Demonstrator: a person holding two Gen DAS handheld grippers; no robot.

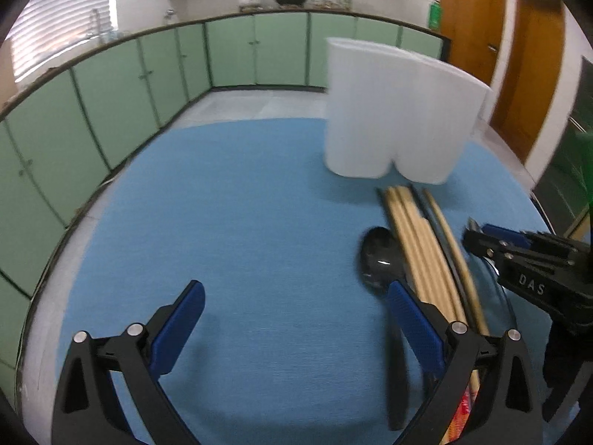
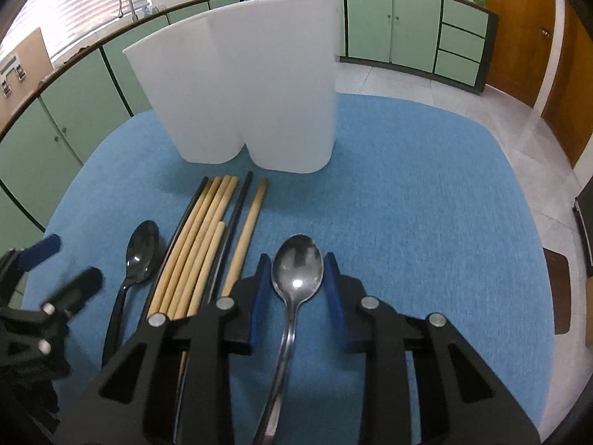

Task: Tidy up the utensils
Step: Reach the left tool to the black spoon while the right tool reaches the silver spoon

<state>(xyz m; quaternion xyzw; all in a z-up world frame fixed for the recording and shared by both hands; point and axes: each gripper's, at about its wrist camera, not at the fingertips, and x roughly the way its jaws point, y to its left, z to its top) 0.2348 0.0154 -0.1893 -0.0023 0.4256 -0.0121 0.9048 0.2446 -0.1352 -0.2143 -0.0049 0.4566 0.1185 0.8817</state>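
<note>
Between the right gripper's (image 2: 297,289) blue fingers (image 2: 259,296) lies 1 steel spoon (image 2: 296,274)

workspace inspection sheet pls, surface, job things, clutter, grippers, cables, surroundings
surface: blue mat over a round table.
job's things: white two-compartment holder upright at the far side; bundle of chopsticks, black spoon and silver spoon lying flat in front of it.
clutter: nothing seen.
grippers: right gripper open, fingers either side of the silver spoon; left gripper open, empty, above the mat.
cables: nothing seen.
surroundings: green cabinets, wooden doors, a sink tap.
</note>
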